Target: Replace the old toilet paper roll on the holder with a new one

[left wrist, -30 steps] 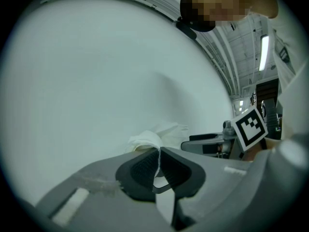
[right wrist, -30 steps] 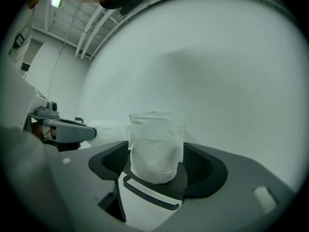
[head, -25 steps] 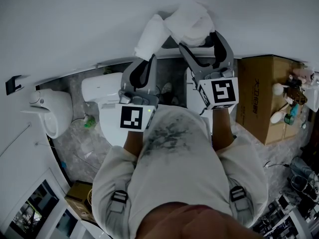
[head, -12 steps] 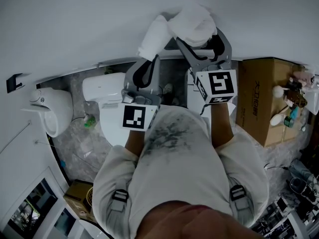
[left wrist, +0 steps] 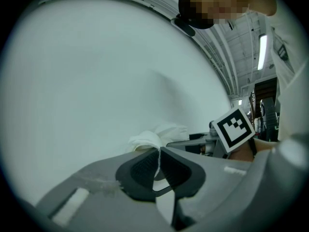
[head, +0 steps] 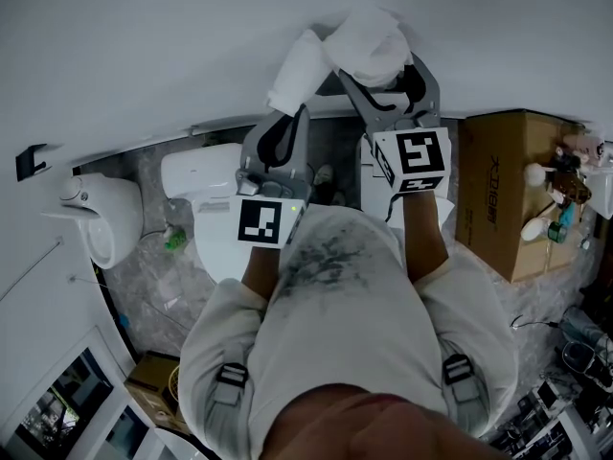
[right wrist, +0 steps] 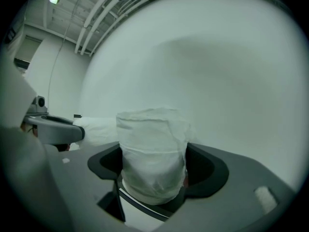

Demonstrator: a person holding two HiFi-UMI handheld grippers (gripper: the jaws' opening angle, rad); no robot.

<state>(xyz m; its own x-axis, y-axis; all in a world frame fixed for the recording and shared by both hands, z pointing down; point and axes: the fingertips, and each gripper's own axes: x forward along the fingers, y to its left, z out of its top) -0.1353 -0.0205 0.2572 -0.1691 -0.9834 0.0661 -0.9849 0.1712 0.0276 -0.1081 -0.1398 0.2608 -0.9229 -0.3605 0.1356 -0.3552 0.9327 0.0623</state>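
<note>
A white toilet paper roll (head: 369, 46) is held up against the white wall (head: 144, 56). My right gripper (head: 383, 70) has it between its jaws, which have just been closing. In the right gripper view the roll (right wrist: 152, 153) fills the gap and both pads touch it. A loose tail of paper (head: 297, 70) runs left from the roll. My left gripper (head: 287, 113) is shut on that tail, whose thin edge shows between the pads of the left gripper (left wrist: 157, 162). The roll (left wrist: 157, 137) lies just beyond. No holder is visible.
Below stands a white toilet (head: 206, 209), with a white wall fixture (head: 96, 214) to its left. A cardboard box (head: 498, 185) with small items on top is at the right. A black hook (head: 29, 159) sticks out of the wall at far left.
The right gripper has shifted slightly up and left with the roll. The left gripper has stayed where it was, still pinching the paper tail.
</note>
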